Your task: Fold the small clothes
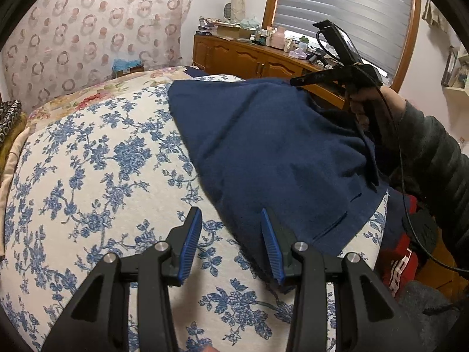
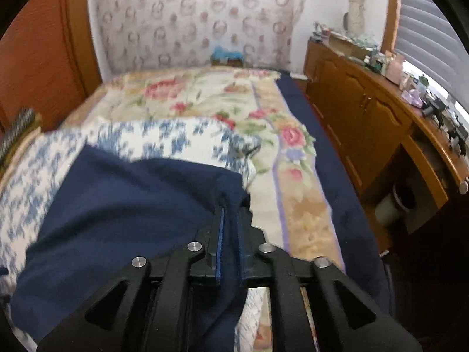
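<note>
Garment: a navy blue cloth (image 1: 278, 152) lies partly on the bed, over a blue-and-white floral quilt (image 1: 96, 176). One corner is raised off the bed toward the right; the rest drapes down and rests on the quilt.

Right tongs: the right tongs (image 2: 230, 220) are clenched on a bunched edge of the navy cloth, holding that corner up. From the left wrist view the same tool (image 1: 328, 74) shows above the cloth, carried by a hand in a dark sleeve.

Left tongs: the left tongs (image 1: 231, 243) are released, fingers spread wide. One blue pad (image 1: 271, 243) sits at the near edge of the cloth; the other is over bare quilt. Nothing is held.

Risk, slipping: the right grip looks to be on a small bunch of fabric near the edge. A quick pull could drag it free and drop the fold.

Risk, uneven fold: only one corner is held. If the left tongs close on quilt and cloth together, the quilt may lift too, or the cloth may twist instead of folding flat.

Risk, cable: a black cable (image 1: 401, 182) hangs beside the raised cloth and could snag it.

Surface: a soft bed, layered with the blue floral quilt over a pink rose-patterned cover (image 2: 211, 96). It would give under pressure.

Room: a bedroom with patterned wall covering (image 1: 96, 29), a wooden cabinet (image 1: 249, 58) cluttered on top, and a window with closed blinds (image 1: 346, 8).
</note>
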Tool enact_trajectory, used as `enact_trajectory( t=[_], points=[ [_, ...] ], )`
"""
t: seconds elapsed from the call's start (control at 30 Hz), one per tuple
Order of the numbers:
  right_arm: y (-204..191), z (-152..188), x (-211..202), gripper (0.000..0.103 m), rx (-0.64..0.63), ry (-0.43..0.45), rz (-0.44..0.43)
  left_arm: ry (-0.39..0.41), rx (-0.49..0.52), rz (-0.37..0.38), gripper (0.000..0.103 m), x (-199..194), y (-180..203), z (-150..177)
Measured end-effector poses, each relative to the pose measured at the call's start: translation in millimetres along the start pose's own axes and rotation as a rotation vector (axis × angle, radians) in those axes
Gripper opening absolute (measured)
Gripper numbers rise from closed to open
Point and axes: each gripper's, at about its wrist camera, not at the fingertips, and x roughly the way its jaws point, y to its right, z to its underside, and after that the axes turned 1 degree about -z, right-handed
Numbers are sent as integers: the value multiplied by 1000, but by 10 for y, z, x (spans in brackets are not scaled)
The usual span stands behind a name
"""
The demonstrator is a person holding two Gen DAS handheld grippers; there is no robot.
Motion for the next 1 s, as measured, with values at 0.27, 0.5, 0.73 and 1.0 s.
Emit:
enact_trajectory(
  t=[0.27, 0.5, 0.73, 1.0],
  points=[
    [-255, 516, -709, 36, -37, 70, -56, 1, 2, 5, 40, -5, 39, 18],
    [-504, 1089, -1098, 36, -34, 50, -109, -1, 7, 6, 40, -24, 72, 42],
    [-539, 1442, -1068, 36, -34, -28, -70, -6, 10, 4, 40, -43, 91, 59],
    [-508, 1510, -1112, 3, -65, -35, -176, -31, 13, 5, 41, 21, 121, 139]
  ],
)
